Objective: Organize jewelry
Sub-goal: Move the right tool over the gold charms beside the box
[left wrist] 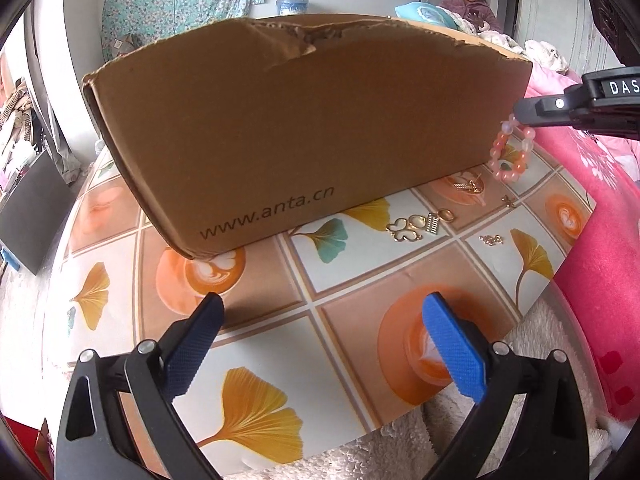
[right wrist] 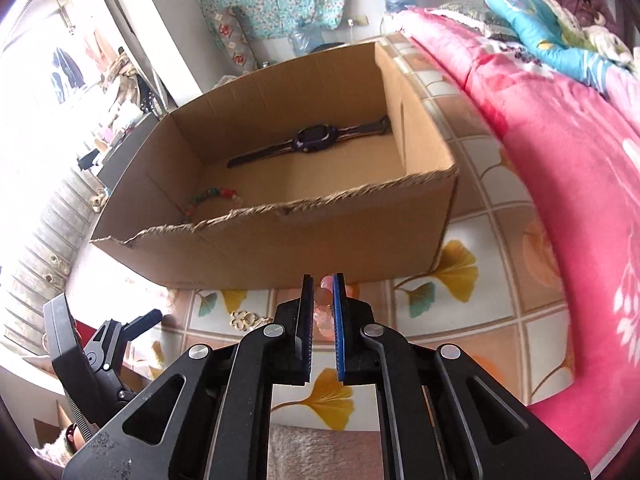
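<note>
My right gripper [right wrist: 323, 282] is shut on a pink bead bracelet [right wrist: 325, 308], which hangs from its tips [left wrist: 520, 114] above the table, just off the cardboard box's right corner. The bracelet [left wrist: 508, 152] dangles as a loop. The open-topped box [right wrist: 280, 240] holds a dark purple watch [right wrist: 312, 140] and a multicoloured bead bracelet [right wrist: 212, 196]. Gold pieces lie on the tablecloth in front of the box: a butterfly charm [left wrist: 404, 232], an abacus charm [left wrist: 433, 224], an oval ring [left wrist: 446, 216] and a small chain [left wrist: 491, 240]. My left gripper [left wrist: 323, 308] stands wide open over the cloth, holding nothing.
A ginkgo-leaf and coffee-cup tablecloth [left wrist: 280, 344] covers the table, whose near edge meets a fluffy white blanket [left wrist: 400, 452]. A pink quilt [right wrist: 560, 160] borders the right side. A person in purple [left wrist: 472, 0] sits at the back. Clutter fills the far left [right wrist: 100, 100].
</note>
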